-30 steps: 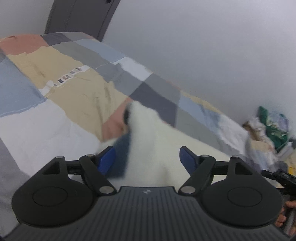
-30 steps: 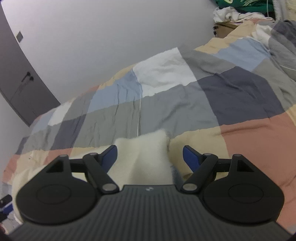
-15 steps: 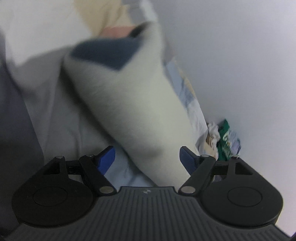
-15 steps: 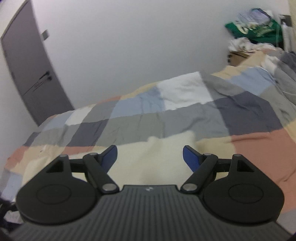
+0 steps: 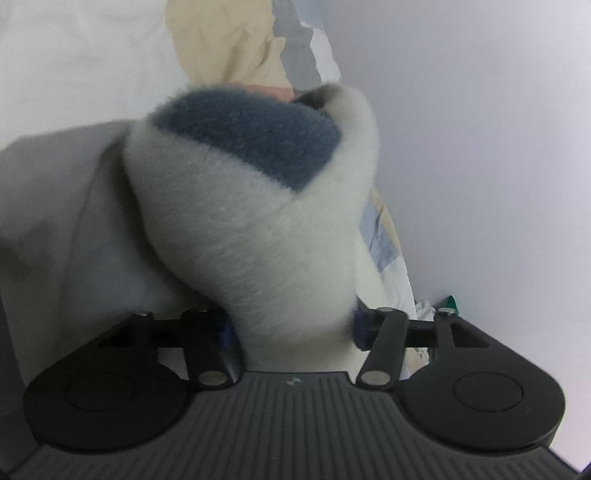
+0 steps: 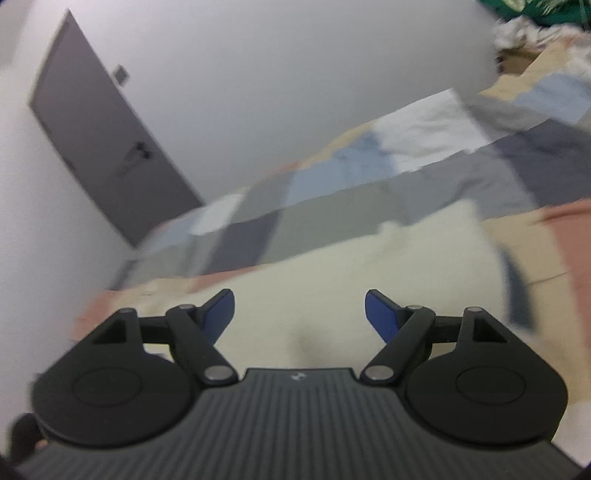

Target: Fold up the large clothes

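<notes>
A fluffy white fleece garment (image 5: 251, 229) with a dark blue patch (image 5: 251, 136) rises in a thick bunched fold straight ahead in the left wrist view. My left gripper (image 5: 293, 328) is closing on the base of that fold, and both blue pads press into the pile, largely buried in it. In the right wrist view the same cream fleece (image 6: 406, 266) lies spread over the patchwork quilt (image 6: 332, 206). Above it my right gripper (image 6: 299, 310) stands open, its blue pads wide apart and gripping nothing.
The bed's patchwork quilt (image 5: 221, 44) runs along a pale wall (image 5: 480, 147). A grey door (image 6: 99, 144) stands at the far left in the right wrist view. A heap of clothes (image 6: 535, 22) sits at the bed's far right end.
The left view has rolled and dropped; the fleece fold now fills the gap and the left jaws have closed in on it. The right view swung towards the door, its jaws unchanged.
</notes>
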### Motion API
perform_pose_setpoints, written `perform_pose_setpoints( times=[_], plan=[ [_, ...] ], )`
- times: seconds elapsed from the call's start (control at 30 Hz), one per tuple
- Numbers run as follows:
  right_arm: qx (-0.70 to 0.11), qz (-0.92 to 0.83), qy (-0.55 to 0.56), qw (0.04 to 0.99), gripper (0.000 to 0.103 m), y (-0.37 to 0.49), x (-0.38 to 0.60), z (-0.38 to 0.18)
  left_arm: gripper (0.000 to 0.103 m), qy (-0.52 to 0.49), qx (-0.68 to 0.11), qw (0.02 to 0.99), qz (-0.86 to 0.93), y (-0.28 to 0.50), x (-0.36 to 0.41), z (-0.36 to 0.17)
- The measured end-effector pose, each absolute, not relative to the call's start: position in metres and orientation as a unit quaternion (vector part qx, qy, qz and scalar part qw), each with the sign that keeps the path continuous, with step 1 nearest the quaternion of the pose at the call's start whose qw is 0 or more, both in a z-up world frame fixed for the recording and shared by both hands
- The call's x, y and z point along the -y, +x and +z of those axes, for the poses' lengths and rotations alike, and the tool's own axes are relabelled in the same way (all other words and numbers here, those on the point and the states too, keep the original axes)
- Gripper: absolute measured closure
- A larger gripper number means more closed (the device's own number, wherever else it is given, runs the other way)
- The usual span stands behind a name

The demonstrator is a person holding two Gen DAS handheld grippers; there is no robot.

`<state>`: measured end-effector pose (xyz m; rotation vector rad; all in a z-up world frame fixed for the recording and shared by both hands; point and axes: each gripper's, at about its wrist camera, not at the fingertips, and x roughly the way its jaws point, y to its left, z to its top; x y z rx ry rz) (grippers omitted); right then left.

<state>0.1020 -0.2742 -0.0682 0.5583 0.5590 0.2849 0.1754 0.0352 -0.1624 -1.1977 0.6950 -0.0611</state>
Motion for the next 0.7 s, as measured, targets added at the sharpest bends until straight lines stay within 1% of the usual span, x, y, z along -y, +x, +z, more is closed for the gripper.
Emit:
perform_pose_setpoints(
  times=[0.07,0.13,0.23,0.27,0.3,0.37,0.43,0.53,0.7],
  plan=[
    [-0.279,0.172,0.294,0.898,0.023,0.1,0.266,-0.069,0.052,-0.537,-0.31,0.784,-0.024,0.173,-0.032,-0.156],
    [-0.298,0.207,0.327,0.872,0.023,0.099,0.256,-0.076,0.055,-0.516,-0.298,0.803,-0.026,0.169,-0.027,-0.145],
    [-0.327,0.245,0.366,0.836,0.021,0.096,0.239,-0.092,0.057,-0.51,-0.287,0.81,-0.033,0.166,-0.021,-0.136],
    [-0.338,0.255,0.376,0.824,0.015,0.097,0.233,-0.098,0.057,-0.508,-0.285,0.812,-0.035,0.163,-0.022,-0.136],
    [-0.349,0.263,0.388,0.812,0.007,0.098,0.229,-0.104,0.057,-0.504,-0.283,0.816,-0.037,0.162,-0.02,-0.135],
    [-0.377,0.274,0.419,0.779,0.0,0.103,0.219,-0.119,0.058,-0.504,-0.28,0.816,-0.039,0.162,-0.021,-0.133],
    [-0.402,0.28,0.447,0.749,0.0,0.108,0.212,-0.134,0.058,-0.51,-0.28,0.812,-0.041,0.157,-0.024,-0.135],
    [-0.41,0.249,0.485,0.731,0.0,0.117,0.217,-0.152,0.058,-0.517,-0.279,0.808,-0.043,0.156,-0.024,-0.134],
    [-0.376,0.124,0.573,0.718,0.0,0.114,0.259,-0.18,0.058,-0.522,-0.28,0.805,-0.044,0.171,-0.029,-0.139]
  ],
)
